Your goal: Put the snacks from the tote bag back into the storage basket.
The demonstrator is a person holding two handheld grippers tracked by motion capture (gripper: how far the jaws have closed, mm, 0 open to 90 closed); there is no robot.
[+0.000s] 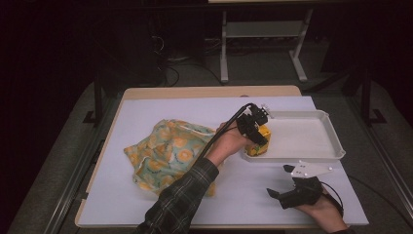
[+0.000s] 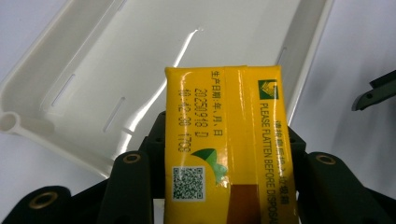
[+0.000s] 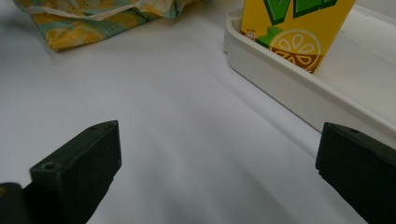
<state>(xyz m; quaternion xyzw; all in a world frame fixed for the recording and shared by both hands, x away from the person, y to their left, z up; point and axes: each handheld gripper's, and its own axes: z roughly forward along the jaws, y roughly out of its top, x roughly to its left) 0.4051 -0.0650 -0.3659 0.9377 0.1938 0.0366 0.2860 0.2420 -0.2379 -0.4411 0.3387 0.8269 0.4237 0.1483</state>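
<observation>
— Carton first: where was it sitting?

— The yellow drink carton was pinched between the jaws of the left gripper, standing inside the near-left corner of the white tray. In the left gripper view its top panel ran straight out from between the two black jaws, with a printed date, a QR code and the words "PLEASE FLATTEN BEFORE DISPOSAL" on it, and the tray's floor spread out beyond and to the left of it.

— So the left tool was clamped?

— Yes, closed on the carton, a jaw pressed to each side. The person's left hand reached over from the table's left half, the plaid sleeve behind it.

— And the right gripper?

— It was held low over the white table cover, well apart from the tray's near rim, with its jaws spread wide and nothing between them. From its own camera the carton's front, with a lemon-slice picture and green lettering, stood ahead and to the right, just inside the tray wall.

— Anything else ahead of it?

— A cloth bag printed with lemon slices lay ahead and to the left. In the high view the bag rested just behind the left forearm.
</observation>
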